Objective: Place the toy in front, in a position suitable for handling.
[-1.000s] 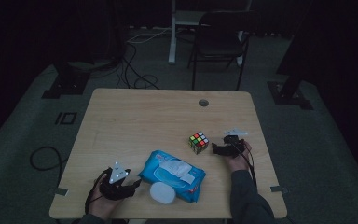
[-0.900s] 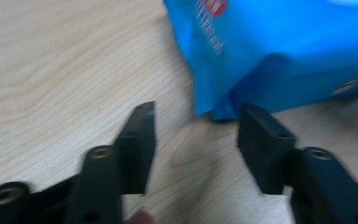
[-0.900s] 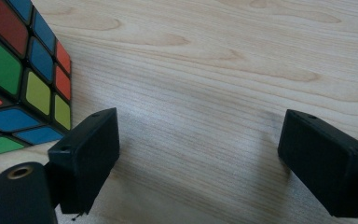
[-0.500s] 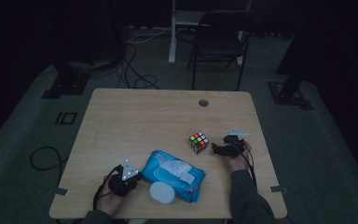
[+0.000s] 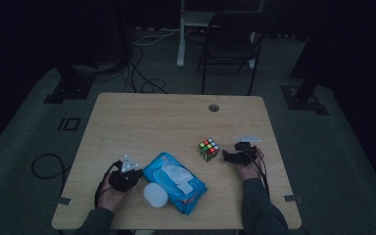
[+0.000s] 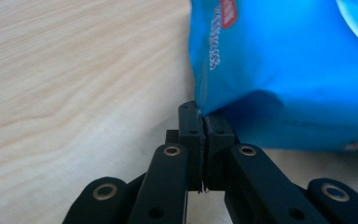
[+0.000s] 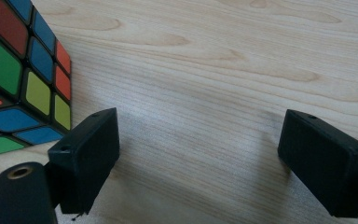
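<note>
My left gripper [image 6: 204, 122] pinches the thin seam of the wipes pack [image 5: 175, 180] near the table's [image 5: 142, 117] front edge; it could slip out. My right gripper [image 7: 198, 158] gapes empty beside the cube [image 7: 23, 79].

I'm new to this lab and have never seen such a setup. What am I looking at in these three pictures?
A person sits at a wooden table with a hand-held two-jaw gripper in each hand. The high view looks down from above; the other two come from cameras riding on the grippers. On the table lie a blue wipes pack, a white round lid and a colour cube. The left gripper is shut, its jaws pinching the pack's edge. The right gripper is open beside the cube, holding nothing.
</note>
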`<action>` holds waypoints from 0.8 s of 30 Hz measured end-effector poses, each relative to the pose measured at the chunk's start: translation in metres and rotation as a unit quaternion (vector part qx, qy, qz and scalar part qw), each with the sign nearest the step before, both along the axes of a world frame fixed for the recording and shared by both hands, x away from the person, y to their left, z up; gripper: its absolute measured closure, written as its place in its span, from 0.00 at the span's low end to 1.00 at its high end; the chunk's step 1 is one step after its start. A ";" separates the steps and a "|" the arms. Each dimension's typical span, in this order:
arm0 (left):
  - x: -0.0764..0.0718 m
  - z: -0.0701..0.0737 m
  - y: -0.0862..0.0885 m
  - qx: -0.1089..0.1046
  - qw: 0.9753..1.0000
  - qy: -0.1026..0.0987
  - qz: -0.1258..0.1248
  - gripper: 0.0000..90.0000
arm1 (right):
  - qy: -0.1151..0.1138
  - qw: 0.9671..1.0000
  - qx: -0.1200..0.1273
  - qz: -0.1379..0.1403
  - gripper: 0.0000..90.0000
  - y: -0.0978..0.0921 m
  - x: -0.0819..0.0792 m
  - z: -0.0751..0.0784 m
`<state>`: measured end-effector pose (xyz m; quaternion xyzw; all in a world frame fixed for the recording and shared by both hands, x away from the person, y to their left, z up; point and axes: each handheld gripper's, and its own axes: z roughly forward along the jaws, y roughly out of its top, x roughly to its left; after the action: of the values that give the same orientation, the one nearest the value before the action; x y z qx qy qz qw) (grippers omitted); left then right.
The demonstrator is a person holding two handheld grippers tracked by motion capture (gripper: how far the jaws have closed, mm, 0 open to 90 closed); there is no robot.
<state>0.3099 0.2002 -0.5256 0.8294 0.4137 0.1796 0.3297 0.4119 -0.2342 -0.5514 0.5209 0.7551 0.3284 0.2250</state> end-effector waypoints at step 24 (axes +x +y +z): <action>0.085 0.018 0.043 -0.058 0.996 0.019 0.064 0.65 | 0.000 1.000 0.000 0.000 0.14 0.000 0.000 0.000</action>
<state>0.3946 0.2436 -0.5078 0.7841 0.4816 0.1601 0.3574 0.4119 -0.2343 -0.5514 0.5206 0.7554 0.3282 0.2251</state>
